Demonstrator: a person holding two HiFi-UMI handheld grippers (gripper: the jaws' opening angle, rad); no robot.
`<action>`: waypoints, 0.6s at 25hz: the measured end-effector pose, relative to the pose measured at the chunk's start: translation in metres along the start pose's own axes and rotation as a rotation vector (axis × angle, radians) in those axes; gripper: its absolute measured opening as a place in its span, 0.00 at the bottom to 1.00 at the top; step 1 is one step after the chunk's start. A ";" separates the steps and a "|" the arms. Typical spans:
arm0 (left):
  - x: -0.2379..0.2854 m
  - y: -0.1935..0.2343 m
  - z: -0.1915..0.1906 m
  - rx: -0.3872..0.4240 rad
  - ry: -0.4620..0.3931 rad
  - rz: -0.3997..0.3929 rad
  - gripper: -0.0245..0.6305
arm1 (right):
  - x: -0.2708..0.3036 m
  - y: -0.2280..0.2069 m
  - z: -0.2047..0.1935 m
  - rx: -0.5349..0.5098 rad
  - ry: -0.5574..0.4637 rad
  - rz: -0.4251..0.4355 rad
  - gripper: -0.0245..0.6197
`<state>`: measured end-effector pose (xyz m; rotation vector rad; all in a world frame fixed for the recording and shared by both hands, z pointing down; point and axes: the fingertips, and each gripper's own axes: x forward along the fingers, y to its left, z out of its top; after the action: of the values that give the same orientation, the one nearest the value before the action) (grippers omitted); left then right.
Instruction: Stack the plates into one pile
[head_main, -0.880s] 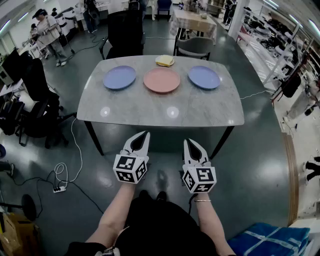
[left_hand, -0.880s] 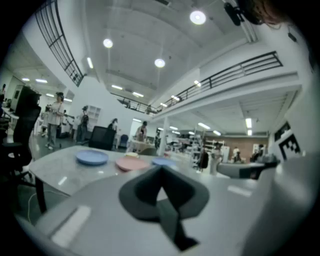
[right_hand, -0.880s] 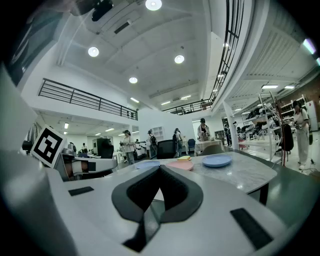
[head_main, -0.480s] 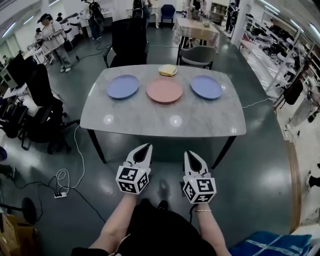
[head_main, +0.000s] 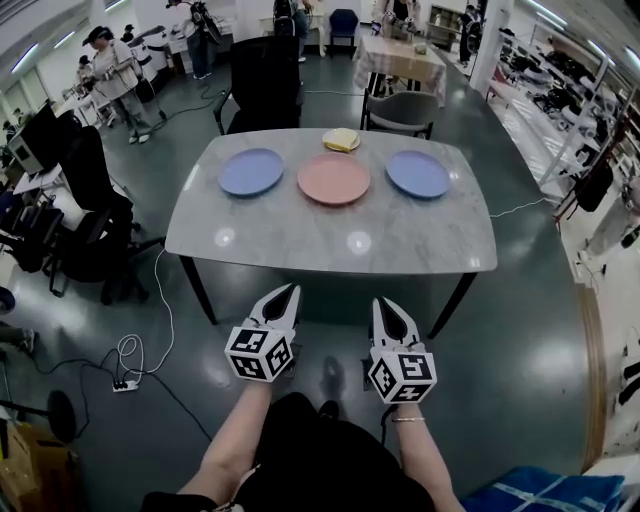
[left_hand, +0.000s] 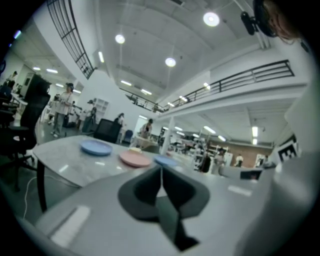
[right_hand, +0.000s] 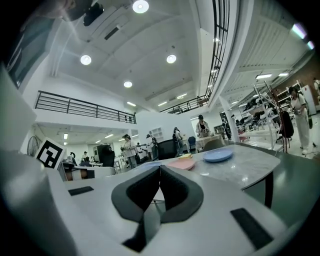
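Three plates lie in a row on the far half of a grey marble table (head_main: 300, 235): a blue plate (head_main: 251, 171) at the left, a pink plate (head_main: 333, 178) in the middle and a second blue plate (head_main: 418, 173) at the right. A small yellow thing (head_main: 340, 139) sits behind the pink plate. My left gripper (head_main: 290, 290) and right gripper (head_main: 383, 303) are held side by side in front of the table's near edge, off the table and well short of the plates. Both are shut with nothing between the jaws. The left gripper view shows the plates (left_hand: 135, 159) far ahead.
Dark office chairs (head_main: 265, 75) stand behind the table and another (head_main: 85, 215) at its left. A cable and power strip (head_main: 125, 380) lie on the floor at the left. People stand in the background (head_main: 112, 65). A blue cloth (head_main: 550, 490) is at bottom right.
The table and plates have shifted slightly lower and closer in the head view. Both grippers stay shut, side by side, in about the same place.
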<state>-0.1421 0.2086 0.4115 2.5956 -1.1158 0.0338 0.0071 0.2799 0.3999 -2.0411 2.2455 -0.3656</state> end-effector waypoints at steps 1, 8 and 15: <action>0.000 0.001 0.000 -0.010 -0.001 0.001 0.06 | 0.000 -0.001 0.001 0.014 -0.003 0.000 0.05; 0.003 0.014 -0.002 -0.092 -0.016 0.009 0.15 | 0.009 -0.004 0.002 0.103 -0.011 0.025 0.05; 0.020 0.033 -0.004 -0.106 -0.004 0.030 0.18 | 0.032 -0.014 -0.002 0.161 0.016 0.033 0.13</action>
<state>-0.1509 0.1741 0.4268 2.4869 -1.1268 -0.0231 0.0164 0.2469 0.4085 -1.9251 2.1774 -0.5427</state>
